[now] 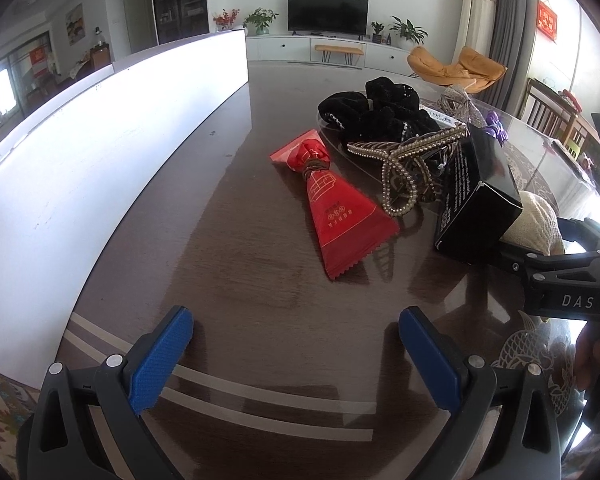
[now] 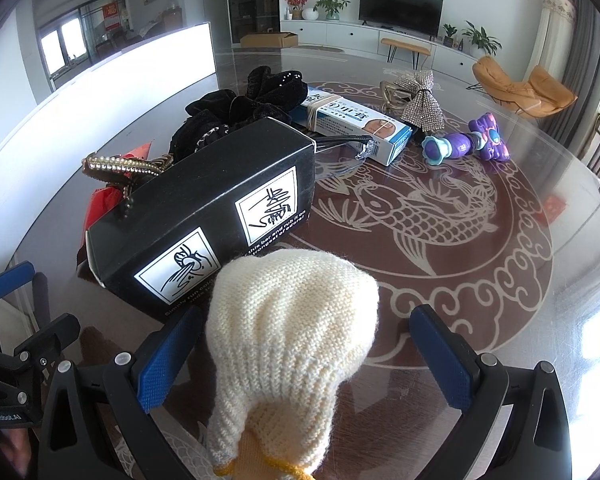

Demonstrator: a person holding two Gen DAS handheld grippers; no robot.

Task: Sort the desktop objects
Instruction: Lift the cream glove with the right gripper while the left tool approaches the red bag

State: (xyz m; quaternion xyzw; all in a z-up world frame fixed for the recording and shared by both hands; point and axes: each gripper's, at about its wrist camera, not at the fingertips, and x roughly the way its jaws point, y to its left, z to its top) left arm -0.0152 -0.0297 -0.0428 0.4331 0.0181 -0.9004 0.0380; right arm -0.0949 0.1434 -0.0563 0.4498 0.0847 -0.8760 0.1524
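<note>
Right gripper [image 2: 304,356], jaws wide, straddles the cream knitted hat [image 2: 292,320] beside the black box [image 2: 204,216], ungripped; left gripper [image 1: 296,356] spread, empty, waiting.

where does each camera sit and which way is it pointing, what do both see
Left wrist: sits on the left tool, low over the table, facing the TV wall across the red packet; its open blue fingers and the right tool's frame show.
Right wrist: sits on the right tool, facing the same way over the cream knit item between its open fingers; the left tool's blue finger shows at left.
Shared: black box, pearl hair clip, black scrunchies.
</note>
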